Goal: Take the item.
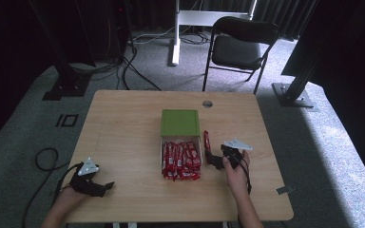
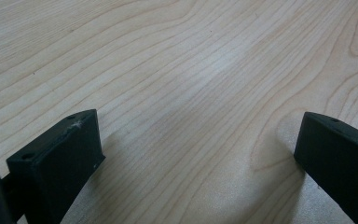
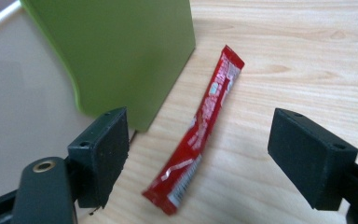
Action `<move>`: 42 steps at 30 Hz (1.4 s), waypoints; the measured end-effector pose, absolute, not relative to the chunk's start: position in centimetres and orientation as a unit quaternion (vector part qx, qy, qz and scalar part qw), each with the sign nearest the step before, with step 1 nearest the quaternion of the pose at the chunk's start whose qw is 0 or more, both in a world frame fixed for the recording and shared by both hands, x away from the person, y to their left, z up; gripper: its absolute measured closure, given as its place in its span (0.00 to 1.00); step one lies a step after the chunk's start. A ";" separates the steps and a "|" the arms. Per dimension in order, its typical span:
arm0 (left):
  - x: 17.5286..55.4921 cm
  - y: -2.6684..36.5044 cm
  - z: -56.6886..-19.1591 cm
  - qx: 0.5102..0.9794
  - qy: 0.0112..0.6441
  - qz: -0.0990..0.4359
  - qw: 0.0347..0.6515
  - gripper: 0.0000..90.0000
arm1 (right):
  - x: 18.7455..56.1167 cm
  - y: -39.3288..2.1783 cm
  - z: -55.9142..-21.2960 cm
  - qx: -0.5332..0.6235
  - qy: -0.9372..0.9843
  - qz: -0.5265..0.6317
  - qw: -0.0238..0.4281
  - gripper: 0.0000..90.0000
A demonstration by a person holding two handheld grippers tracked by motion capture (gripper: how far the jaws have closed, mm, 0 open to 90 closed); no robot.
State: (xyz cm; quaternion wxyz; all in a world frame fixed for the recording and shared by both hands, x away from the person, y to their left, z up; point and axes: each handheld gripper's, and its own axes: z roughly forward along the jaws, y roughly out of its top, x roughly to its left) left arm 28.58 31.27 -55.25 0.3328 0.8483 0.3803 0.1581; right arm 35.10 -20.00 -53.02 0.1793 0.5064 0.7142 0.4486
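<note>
Red stick packet (image 3: pixel 199 126) is lying flat on the table (image 1: pixel 123 128), just right of the green lid (image 1: pixel 180 122) and the box of packets (image 1: pixel 181 160). Your right gripper (image 1: pixel 215 159) sits just near of it, jaws wide apart, nothing pinched. Your left gripper (image 1: pixel 105 188) is parked near-left, also open over bare wood.

a single red stick sachet (image 3: pixel 198 130) with white print lies flat on the tabletop (image 3: pixel 307 56), sealed and slightly crinkled. it rests just beside the right wall of the green box (image 3: pixel 121 51), running roughly along that wall, close to it but apart from it. in the high view the sachet (image 1: pixel 206 141) sits alone, separate from the red sachets in the box's tray (image 1: pixel 180 160).
</note>
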 end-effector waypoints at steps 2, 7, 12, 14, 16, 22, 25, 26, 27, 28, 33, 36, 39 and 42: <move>28.6 31.3 -55.2 0.848 0.380 0.158 0.333 0.02 | 34.9 -20.6 -53.2 0.510 0.710 0.453 0.174 0.23; 28.6 31.3 -55.2 0.848 0.380 0.158 0.333 0.02 | 34.6 -22.5 -53.9 0.501 0.724 0.441 0.176 0.23; 28.6 31.3 -55.2 0.848 0.380 0.158 0.333 0.02 | 34.3 -24.7 -54.4 0.501 0.722 0.444 0.174 0.23; 28.6 31.3 -55.2 0.848 0.380 0.158 0.333 0.02 | 34.2 -25.0 -54.4 0.499 0.721 0.447 0.177 0.23; 28.6 31.3 -55.2 0.848 0.380 0.158 0.333 0.02 | 33.9 -26.1 -54.4 0.485 0.733 0.440 0.183 0.23; 28.6 31.3 -55.2 0.848 0.380 0.158 0.333 0.02 | 33.4 -27.8 -54.2 0.433 0.765 0.439 0.185 0.21; 28.6 31.3 -55.2 0.848 0.380 0.158 0.333 0.02 | 33.1 -28.7 -54.2 0.416 0.776 0.440 0.178 0.21; 28.6 31.3 -55.2 0.848 0.380 0.158 0.333 0.02 | 33.0 -28.9 -54.3 0.406 0.784 0.436 0.177 0.21; 28.6 31.3 -55.2 0.848 0.380 0.158 0.333 0.02 | 32.8 -29.1 -54.3 0.399 0.790 0.432 0.172 0.21; 28.6 31.3 -55.2 0.848 0.380 0.158 0.333 0.02 | 32.7 -29.2 -54.4 0.393 0.794 0.432 0.168 0.21; 28.6 31.3 -55.2 0.848 0.381 0.157 0.333 0.02 | 32.0 -29.6 -55.0 0.365 0.812 0.432 0.148 0.20; 28.6 31.3 -55.2 0.848 0.381 0.158 0.333 0.02 | 31.7 -29.8 -55.2 0.349 0.818 0.433 0.145 0.20; 28.6 31.3 -55.2 0.848 0.381 0.158 0.333 0.02 | 31.3 -30.0 -55.4 0.327 0.835 0.422 0.136 0.16; 28.6 31.3 -55.2 0.848 0.381 0.157 0.333 0.02 | 31.0 -30.3 -55.5 0.308 0.849 0.410 0.128 0.16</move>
